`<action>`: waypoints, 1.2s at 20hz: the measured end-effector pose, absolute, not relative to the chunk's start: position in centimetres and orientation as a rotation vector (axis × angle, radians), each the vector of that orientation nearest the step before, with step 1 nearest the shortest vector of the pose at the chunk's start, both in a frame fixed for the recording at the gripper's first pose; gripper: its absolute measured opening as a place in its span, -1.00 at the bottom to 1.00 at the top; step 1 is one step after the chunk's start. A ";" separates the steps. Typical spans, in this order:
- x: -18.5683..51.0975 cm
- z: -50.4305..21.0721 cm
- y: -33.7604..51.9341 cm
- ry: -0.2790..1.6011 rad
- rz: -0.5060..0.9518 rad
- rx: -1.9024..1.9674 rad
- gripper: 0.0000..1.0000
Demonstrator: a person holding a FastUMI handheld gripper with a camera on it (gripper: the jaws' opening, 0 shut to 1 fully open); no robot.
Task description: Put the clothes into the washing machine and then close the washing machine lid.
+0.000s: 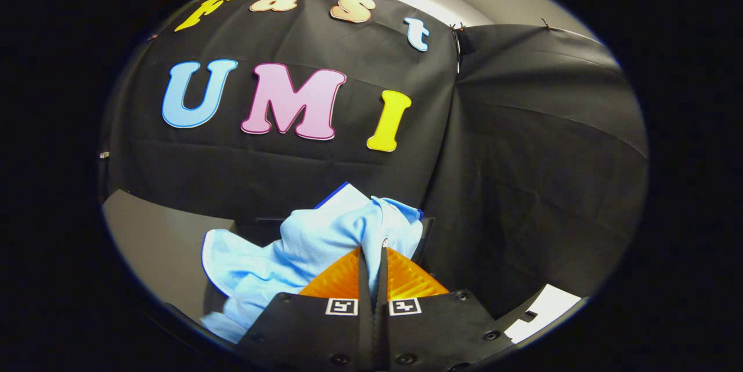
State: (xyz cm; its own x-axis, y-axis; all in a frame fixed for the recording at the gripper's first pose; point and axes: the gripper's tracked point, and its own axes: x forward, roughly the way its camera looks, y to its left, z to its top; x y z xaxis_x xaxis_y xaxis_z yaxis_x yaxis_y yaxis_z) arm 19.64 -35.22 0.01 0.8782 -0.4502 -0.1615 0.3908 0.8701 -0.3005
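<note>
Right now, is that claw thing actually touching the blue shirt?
Touching. In the gripper view the gripper is closed, both fingers pinching a fold of the light blue shirt.

Light blue soft woven cloth garment (302, 250), matt, creased in loose folds, with a darker blue trim at one edge and a small glossy button near the fingertips; pinched between the nearly closed fingers of the gripper (372, 256), ribbed pads (339, 279) of moulded plastic with a faint sheen; matt plastic finger mounts studded with small dark screws; black matt cloth booth wall (522, 145), gently wrinkled; smooth pale grey matt surface (157, 238) beside the garment.
</note>
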 end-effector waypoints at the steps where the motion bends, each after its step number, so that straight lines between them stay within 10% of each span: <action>1: 19.6 -0.5 -36.7 0.236 -0.454 -0.268 -0.91; 24: 21.4 -25.3 -40.0 0.690 -0.438 -0.078 -0.90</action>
